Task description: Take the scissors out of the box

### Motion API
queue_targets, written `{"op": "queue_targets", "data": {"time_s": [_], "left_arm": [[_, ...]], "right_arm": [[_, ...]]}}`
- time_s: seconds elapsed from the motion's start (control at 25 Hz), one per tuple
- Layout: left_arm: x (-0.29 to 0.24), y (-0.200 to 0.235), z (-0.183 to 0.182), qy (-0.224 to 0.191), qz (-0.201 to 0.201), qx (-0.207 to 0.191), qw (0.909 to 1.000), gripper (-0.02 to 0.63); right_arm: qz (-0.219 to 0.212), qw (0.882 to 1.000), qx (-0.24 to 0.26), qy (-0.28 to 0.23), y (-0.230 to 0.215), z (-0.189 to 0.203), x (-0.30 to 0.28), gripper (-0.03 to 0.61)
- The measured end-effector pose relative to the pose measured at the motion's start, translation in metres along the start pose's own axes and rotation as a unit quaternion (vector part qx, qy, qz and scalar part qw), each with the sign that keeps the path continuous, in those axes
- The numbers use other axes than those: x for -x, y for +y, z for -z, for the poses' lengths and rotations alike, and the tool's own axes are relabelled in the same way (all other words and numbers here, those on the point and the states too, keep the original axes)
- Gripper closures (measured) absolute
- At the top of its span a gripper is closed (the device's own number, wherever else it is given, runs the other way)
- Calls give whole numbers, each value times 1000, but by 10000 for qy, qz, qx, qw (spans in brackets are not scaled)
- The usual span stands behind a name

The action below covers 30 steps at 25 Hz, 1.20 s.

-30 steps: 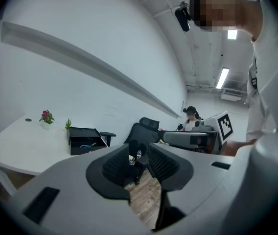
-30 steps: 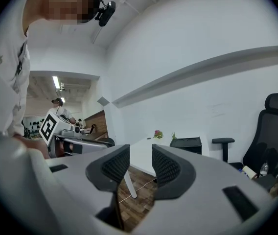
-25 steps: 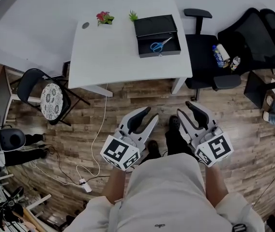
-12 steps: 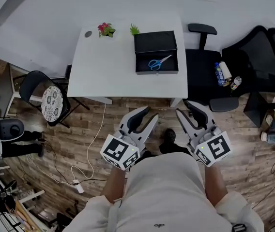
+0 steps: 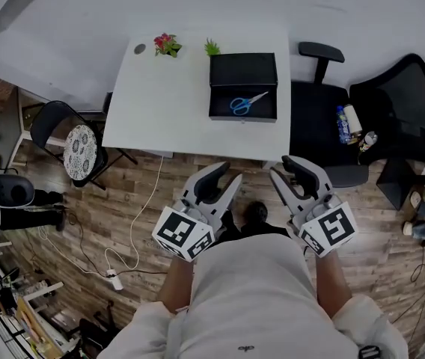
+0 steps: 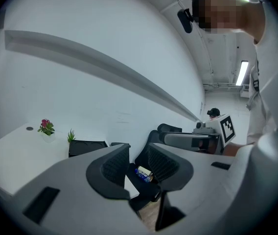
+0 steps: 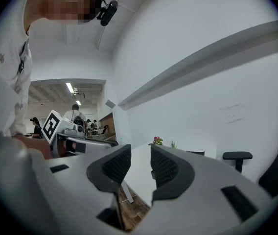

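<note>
1. Left gripper [image 5: 226, 176]: held out in front of the person's body, above the floor. The jaws stand moderately apart with nothing between them.
2. Right gripper [image 5: 284, 169]: alongside, same stance. The jaws are wide but closing, and nothing is between them.
3. Wooden floor [image 5: 123, 200]: a white cable [image 5: 141, 223] trails to the left of the person's feet. Risk, in my judgement: it could snag a foot during the approach.
4. Table [image 5: 160, 111]: white, with its near half bare. A folding chair [image 5: 79, 142] stands at its left and a black office chair [image 5: 313, 118] close against its right end.
5. Box [image 5: 242, 117]: black, lid raised, standing toward the table's far right. The scissors [image 5: 247, 102], blue-handled, lie flat on its bottom, well apart from both grippers and untouched.
6. Likely risks: jaws that enter too narrow may nudge the scissors instead of straddling them. A low reach could strike the front wall and shove the box.
7. Beyond: a flower pot [image 5: 168, 44] and a green plant [image 5: 212, 48] stand at the table's far edge, with a plain white wall behind.
</note>
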<state>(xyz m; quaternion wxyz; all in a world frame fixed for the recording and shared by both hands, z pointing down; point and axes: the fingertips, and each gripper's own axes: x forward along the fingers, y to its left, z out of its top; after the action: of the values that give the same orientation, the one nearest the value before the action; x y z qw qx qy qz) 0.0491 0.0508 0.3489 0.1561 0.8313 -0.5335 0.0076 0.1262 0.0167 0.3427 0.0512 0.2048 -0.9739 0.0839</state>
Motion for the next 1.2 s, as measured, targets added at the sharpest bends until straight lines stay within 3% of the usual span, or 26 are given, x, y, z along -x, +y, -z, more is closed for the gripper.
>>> {"op": "queue_targets", "data": {"time_s": [0.24, 0.56, 1.2], "left_arm": [[-15, 23, 0, 38, 186, 204, 9996, 486], [-56, 64, -26, 160, 633, -90, 9978, 486], [-103, 152, -54, 384, 1569, -242, 9866, 489]], "right_arm": [[194, 9998, -53, 46, -16, 2, -17, 451], [614, 9981, -51, 57, -45, -14, -54, 454], [1483, 9889, -34, 79, -77, -34, -136, 460]]}}
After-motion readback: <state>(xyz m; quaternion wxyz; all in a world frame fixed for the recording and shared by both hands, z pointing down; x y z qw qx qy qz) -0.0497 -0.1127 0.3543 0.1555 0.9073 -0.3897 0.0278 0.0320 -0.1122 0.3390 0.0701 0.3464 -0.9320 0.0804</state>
